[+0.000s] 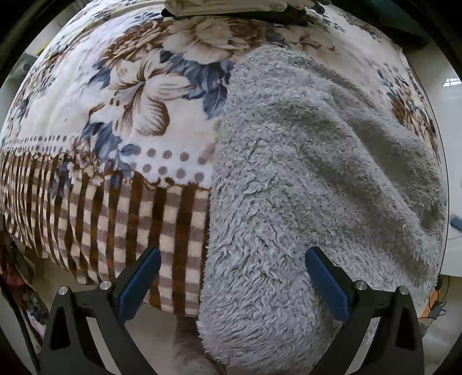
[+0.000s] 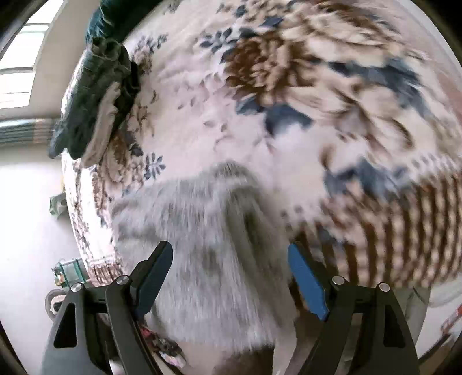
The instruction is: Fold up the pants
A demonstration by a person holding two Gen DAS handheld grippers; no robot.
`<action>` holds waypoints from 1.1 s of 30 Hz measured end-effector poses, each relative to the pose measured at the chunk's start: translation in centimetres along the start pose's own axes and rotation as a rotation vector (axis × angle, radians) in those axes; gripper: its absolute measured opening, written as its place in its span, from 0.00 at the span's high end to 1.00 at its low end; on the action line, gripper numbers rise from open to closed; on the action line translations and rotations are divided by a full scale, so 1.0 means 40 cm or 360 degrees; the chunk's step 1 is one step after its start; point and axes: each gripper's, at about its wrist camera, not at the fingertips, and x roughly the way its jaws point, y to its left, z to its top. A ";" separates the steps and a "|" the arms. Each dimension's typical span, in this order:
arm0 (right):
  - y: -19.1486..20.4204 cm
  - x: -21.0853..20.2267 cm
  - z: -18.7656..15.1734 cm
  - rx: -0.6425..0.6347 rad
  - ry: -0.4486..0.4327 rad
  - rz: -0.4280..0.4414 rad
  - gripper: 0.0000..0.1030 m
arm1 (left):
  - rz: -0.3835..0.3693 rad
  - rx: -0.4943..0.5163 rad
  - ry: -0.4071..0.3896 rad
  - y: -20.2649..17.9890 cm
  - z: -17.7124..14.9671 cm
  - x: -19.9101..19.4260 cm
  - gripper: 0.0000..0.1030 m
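A: Fingers (image 1: 144, 284) of left gripper (image 1: 232, 284) nearest, blue-padded, spread wide, nothing pinched. Pointing down at grey fleece pants (image 1: 303, 178).

B: Pants between those pads?

A: Partly. Fluffy hem end filling the gap toward the right-hand pad, drooping over the bed edge; no pad visibly pressing. Striped border of floral blanket (image 1: 86, 121) under the left-hand pad.

B: Right gripper (image 2: 231, 274)?

A: Likewise apart, holding nothing. Blurred view. Pants (image 2: 202, 253) directly below and between its fingers (image 2: 307, 284), untouched as far as visible.

B: Lie of the pants?

A: Stretched on the blanket, running from the near bed edge up and away, a long darker fold or crease down the length. Flat on the blanket farther up, hanging off at the near end.

B: Beyond that?

A: Blanket: brown-and-cream stripes near the edge, dotted band, then large brown and blue flowers. At the far edge, in the left wrist view, pale folded cloth (image 1: 231, 5) on something dark. In the right wrist view, dark green bundle of clothing (image 2: 98, 95) at the far corner, well apart from the pants. Pale floor (image 2: 26, 219) beside the bed.
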 end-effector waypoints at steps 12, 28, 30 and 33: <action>0.000 0.100 0.096 0.0024 0.0005 -0.0121 0.57 | -0.0058 -0.0034 0.0005 0.024 -0.026 0.009 0.01; -0.201 0.112 -0.204 0.0216 0.0156 0.0146 0.17 | -0.0306 -0.0105 -0.0117 0.040 0.024 -0.047 0.01; -0.193 0.115 -0.184 0.0149 0.0096 0.0220 0.09 | -0.0425 -0.0170 -0.0085 0.051 0.040 -0.022 0.01; -0.178 0.187 -0.144 0.0061 0.0145 0.0347 0.09 | -0.0579 -0.0275 0.0000 0.065 0.065 0.037 0.01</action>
